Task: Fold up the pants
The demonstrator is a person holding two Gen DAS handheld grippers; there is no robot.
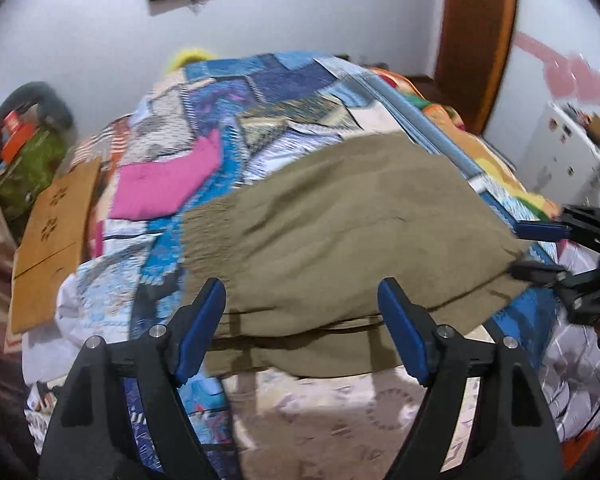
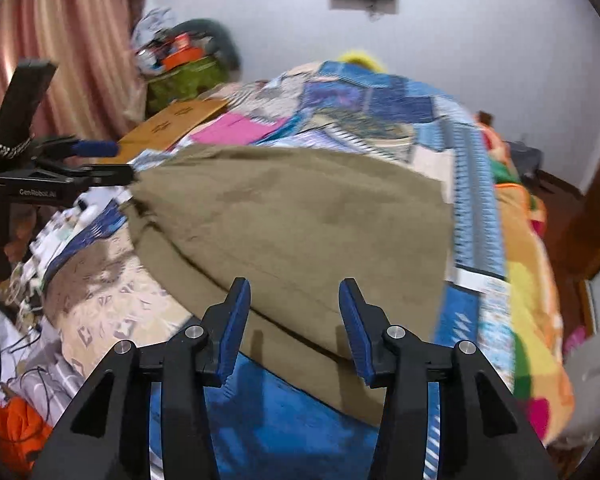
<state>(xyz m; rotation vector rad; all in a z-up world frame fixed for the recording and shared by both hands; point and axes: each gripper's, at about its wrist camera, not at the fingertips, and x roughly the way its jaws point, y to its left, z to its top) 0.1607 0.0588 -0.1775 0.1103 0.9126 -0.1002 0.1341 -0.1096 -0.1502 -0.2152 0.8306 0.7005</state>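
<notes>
Right now I see the olive pants (image 1: 340,220) lying folded on the patchwork quilt (image 1: 260,92) covering the bed. My left gripper (image 1: 302,300) and right gripper (image 2: 294,296) both hover at the near hem, jaws apart, holding nothing.

The only readable text is the white brand lettering "GenRobot.AI" on the black body of the left gripper (image 2: 112,162), seen from the right wrist.

Two close wrist views, angled down over shared pants (image 1: 340,220) (opposite ends).
</notes>
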